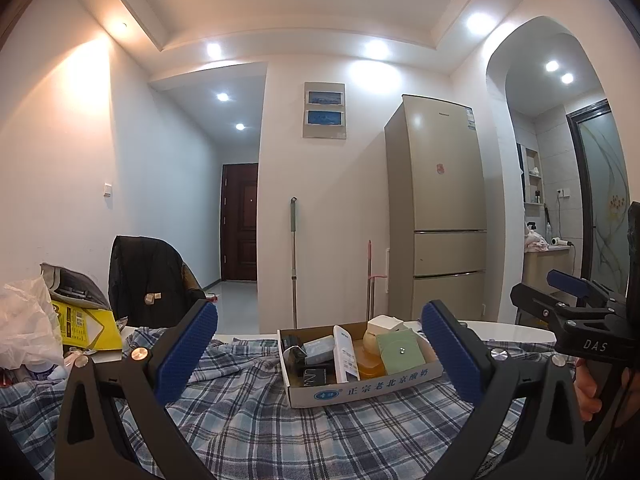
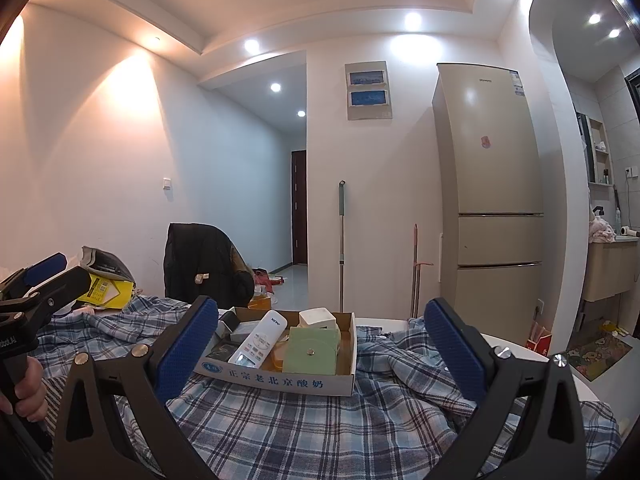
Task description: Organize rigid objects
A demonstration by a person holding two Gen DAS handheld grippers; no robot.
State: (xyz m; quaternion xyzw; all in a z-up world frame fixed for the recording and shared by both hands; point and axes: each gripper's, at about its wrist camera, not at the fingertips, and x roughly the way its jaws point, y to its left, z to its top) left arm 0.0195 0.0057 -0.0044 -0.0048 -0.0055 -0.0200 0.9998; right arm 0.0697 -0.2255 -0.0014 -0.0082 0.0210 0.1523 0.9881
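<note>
Nearest, both grippers raised over the plaid cloth [image 2: 304, 424], pointing forward and about level, side by side. Left gripper [image 1: 320, 354] with tongs spread wide, nothing between the blue pads [image 1: 187, 350]; right gripper [image 2: 322, 350] likewise apart and empty, seen also at the right edge of the left view with a hand [image 1: 588, 394] on its grip. Just beyond the fingertips, on the cloth, a shallow cardboard tray [image 2: 280, 380] already holding the rigid things: a white remote [image 2: 260, 340] lying lengthwise left of centre, a green square box [image 2: 310, 352] to its right, something orange and translucent [image 1: 370, 364] tucked between and under them, a white cube [image 2: 318, 318] at the far right corner, dark small boxes [image 1: 314, 376] and a grey one [image 1: 320, 350] along the left side. Seemingly late in the job, with most items boxed and only tidying or a stray piece left. To do it well: come down from above, straddle one item only, close across its narrow faces, keep the pads clear of the tray wall, and steady the tray with the other gripper since loose cloth underneath may let it slide. Far left, a yellow packet [image 1: 86, 326] and a white bag [image 1: 24, 320]; behind, a chair [image 1: 148, 280] draped in black, then a mop [image 1: 294, 260] against the wall and the fridge [image 1: 440, 208].
</note>
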